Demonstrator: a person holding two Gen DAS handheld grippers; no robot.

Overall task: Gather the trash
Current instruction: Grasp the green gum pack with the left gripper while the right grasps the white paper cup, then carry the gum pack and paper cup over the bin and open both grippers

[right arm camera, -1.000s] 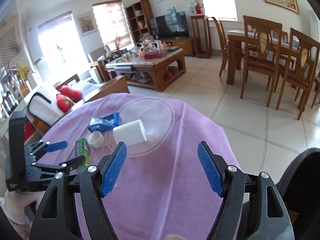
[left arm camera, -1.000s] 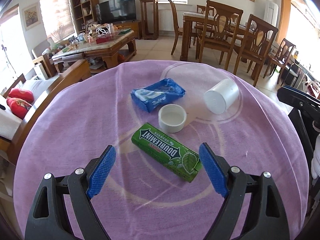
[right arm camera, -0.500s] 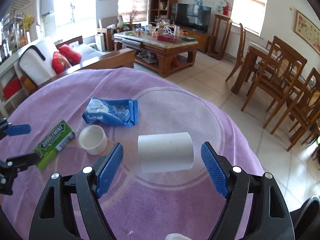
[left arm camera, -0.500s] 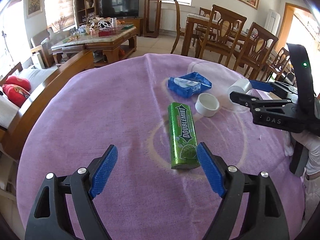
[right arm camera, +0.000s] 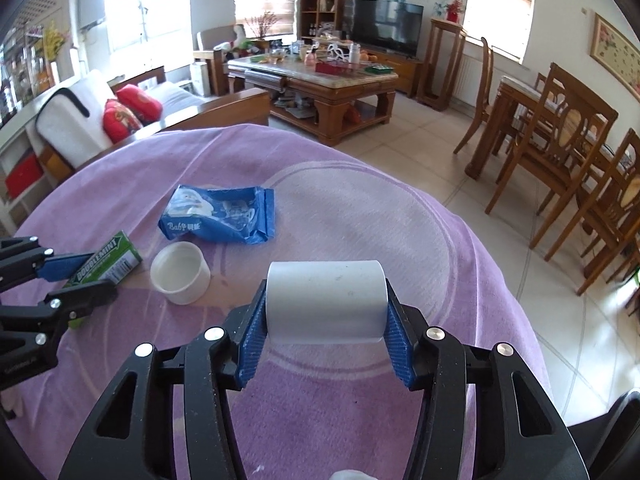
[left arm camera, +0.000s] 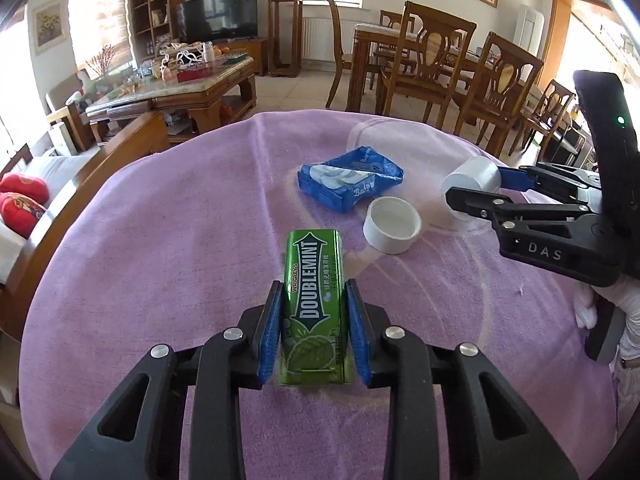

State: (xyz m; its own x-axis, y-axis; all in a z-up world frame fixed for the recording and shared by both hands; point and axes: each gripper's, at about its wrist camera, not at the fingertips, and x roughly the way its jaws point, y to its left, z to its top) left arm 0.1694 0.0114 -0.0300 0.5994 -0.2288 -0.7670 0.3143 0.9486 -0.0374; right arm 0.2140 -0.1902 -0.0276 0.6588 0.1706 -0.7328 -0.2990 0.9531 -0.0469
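Observation:
My left gripper (left arm camera: 314, 320) is shut on a green Doublemint gum pack (left arm camera: 314, 300) that lies lengthwise between the blue pads on the purple tablecloth (left arm camera: 160, 260). My right gripper (right arm camera: 326, 320) is shut on a white paper cup (right arm camera: 326, 300) lying on its side. The cup (left arm camera: 472, 178) and right gripper (left arm camera: 480, 192) also show at the right of the left wrist view. A blue wet-wipe packet (left arm camera: 348, 180) and a small white round cap (left arm camera: 392, 230) lie between them. The gum pack (right arm camera: 106, 266), the packet (right arm camera: 220, 218), the cap (right arm camera: 180, 266) and the left gripper (right arm camera: 68, 276) show in the right wrist view.
The round table's far edge (right arm camera: 500, 248) drops to a tiled floor. Wooden dining chairs (left arm camera: 496, 80) stand beyond at the right. A sofa with red cushions (left arm camera: 20, 204) is at the left, and a coffee table (left arm camera: 172, 84) is behind it.
Both grippers have moved forward and closed: the left one on the gum pack, the right one on the white cup. The packet and cap have not moved.

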